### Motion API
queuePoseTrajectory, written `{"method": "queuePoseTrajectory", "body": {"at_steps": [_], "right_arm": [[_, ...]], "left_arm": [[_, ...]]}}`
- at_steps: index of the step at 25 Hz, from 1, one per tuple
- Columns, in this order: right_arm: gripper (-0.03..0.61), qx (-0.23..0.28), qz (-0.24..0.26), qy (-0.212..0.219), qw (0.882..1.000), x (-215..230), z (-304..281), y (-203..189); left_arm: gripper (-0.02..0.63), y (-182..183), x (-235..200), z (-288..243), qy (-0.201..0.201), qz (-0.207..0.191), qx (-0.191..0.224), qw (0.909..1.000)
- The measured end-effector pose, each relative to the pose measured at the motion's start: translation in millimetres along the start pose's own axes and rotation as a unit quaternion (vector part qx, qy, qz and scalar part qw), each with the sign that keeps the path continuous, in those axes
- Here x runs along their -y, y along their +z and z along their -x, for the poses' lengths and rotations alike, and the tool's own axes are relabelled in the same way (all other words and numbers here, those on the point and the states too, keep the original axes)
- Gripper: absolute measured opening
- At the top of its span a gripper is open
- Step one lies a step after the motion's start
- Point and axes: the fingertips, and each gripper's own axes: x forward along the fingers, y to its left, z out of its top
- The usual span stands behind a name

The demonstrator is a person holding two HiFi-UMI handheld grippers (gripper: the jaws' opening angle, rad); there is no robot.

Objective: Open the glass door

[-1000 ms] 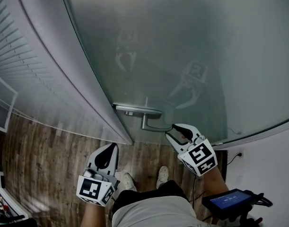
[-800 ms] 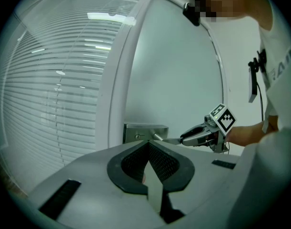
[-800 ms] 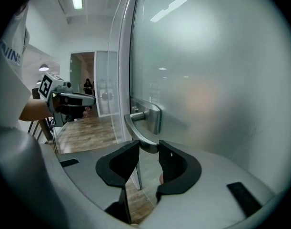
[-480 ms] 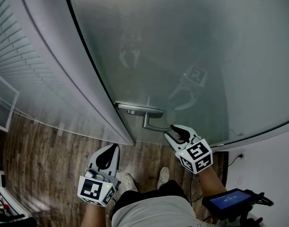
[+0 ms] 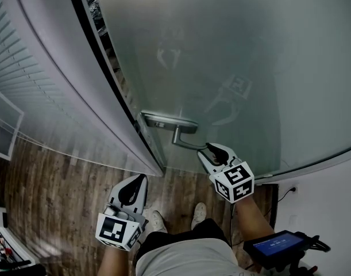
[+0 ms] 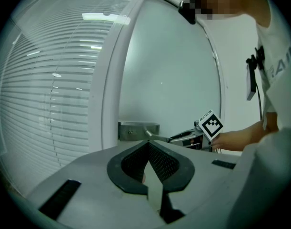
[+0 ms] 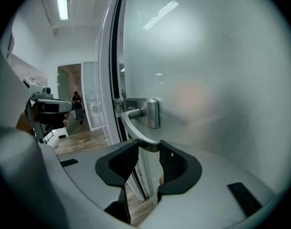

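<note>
Head view, from the left: white slatted blinds (image 5: 26,91) run beside a white door frame (image 5: 72,91), above a brown wood-plank floor (image 5: 54,183). Low at the left, the left gripper (image 5: 136,183) hangs well apart from the door. Its jaws are together with nothing between them, and the left gripper view shows the black pads meeting. A dark gap (image 5: 106,56) lies between the frame and the edge of the frosted glass door (image 5: 250,50), which is ajar. A silver metal lever handle (image 5: 186,145) sits near that edge on a rectangular plate. The right gripper (image 5: 210,151) is at the lever's free end. Its jaws have just been closing and are clamped on the handle's tip; in the right gripper view the tip fills the space between the pads. At the lower right is a dark device with a blue screen (image 5: 276,247).
</note>
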Motion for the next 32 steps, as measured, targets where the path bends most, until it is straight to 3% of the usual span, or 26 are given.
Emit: {"method": "queuePoseTrajectory", "body": {"at_steps": [32], "right_arm": [[0.132,0.004,0.013,-0.080,0.997,97,-29,50]], "left_arm": [[0.000,-1,14,24,0.036,0.011,0.025,0.9990]]}}
